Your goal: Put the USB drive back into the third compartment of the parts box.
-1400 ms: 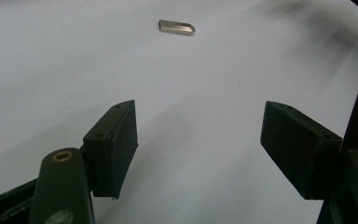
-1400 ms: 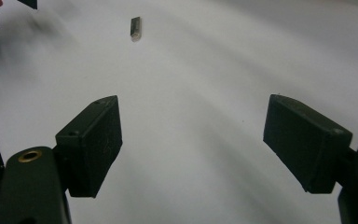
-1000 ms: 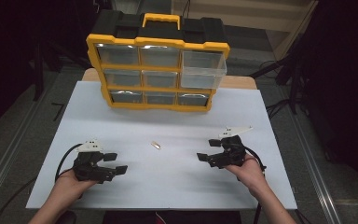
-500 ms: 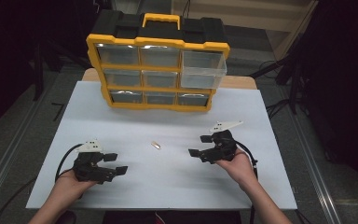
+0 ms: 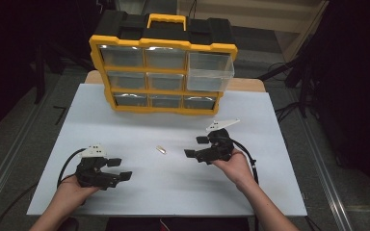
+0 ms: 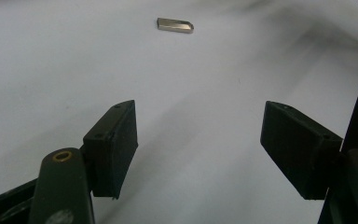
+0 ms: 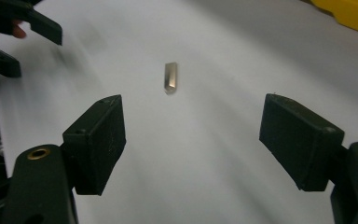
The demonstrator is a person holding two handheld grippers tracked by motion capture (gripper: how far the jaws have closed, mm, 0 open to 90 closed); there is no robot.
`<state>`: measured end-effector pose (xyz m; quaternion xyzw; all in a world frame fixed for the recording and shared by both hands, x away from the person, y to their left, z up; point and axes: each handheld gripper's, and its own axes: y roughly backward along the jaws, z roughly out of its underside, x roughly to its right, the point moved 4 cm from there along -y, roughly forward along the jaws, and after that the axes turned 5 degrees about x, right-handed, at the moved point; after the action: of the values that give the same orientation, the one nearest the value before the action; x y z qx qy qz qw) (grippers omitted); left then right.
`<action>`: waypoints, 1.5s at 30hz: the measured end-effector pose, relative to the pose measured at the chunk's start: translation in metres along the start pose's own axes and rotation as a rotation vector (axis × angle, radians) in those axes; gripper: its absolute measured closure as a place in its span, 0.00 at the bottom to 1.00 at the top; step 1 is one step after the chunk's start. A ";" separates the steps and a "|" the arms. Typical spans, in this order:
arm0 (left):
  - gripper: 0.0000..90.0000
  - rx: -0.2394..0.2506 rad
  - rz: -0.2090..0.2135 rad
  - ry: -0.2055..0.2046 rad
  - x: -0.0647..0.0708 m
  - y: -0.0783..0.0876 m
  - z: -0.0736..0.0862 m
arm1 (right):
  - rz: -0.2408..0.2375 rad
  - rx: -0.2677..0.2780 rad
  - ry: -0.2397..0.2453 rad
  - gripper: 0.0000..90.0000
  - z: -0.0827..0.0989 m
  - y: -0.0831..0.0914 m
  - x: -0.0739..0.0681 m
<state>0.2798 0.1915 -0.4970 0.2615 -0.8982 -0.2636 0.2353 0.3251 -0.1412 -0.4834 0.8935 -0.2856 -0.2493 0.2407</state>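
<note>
a: what's nearest me on the bench (image 5: 279,192)?

b: i see the left hand-held gripper (image 5: 119,169) at the near left, held low over the white top, its jaws spread wide with nothing between them. in the left gripper view its pads (image 6: 114,144) frame only bare surface.

a: and the right one?

b: the right hand-held gripper (image 5: 196,147) sits a bit farther in, right of centre, jaws also wide apart and empty, pointing left toward the middle of the bench.

a: where's the piece i'm after?

b: the small metal piece (image 5: 161,149) lies flat on the bench between the two grippers, near the right one's jaws and well apart from the left one. in the right gripper view it (image 7: 170,77) lies ahead of the jaws, touching neither; in the left gripper view it (image 6: 175,25) shows far ahead.

a: beyond that?

b: the yellow and black drawer organizer (image 5: 164,67) stands at the far edge, its top right clear drawer (image 5: 210,72) pulled out.
</note>
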 end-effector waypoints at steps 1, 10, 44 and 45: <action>0.32 0.000 0.000 -0.001 0.000 0.000 0.000 | 0.000 0.000 0.000 0.23 0.000 0.000 0.000; 0.32 0.002 0.001 0.000 0.000 0.000 0.000 | 0.015 -0.020 0.021 0.23 -0.011 -0.017 -0.003; 0.32 0.004 -0.037 0.012 -0.002 0.006 0.008 | -0.002 -0.077 0.076 0.25 -0.041 -0.075 -0.017; 0.32 -0.002 -0.039 0.008 -0.002 0.007 0.008 | 0.002 -0.076 0.074 0.24 -0.042 -0.076 -0.017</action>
<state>0.2748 0.2004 -0.4995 0.2798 -0.8917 -0.2681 0.2339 0.3670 -0.0629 -0.4899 0.8920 -0.2675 -0.2268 0.2851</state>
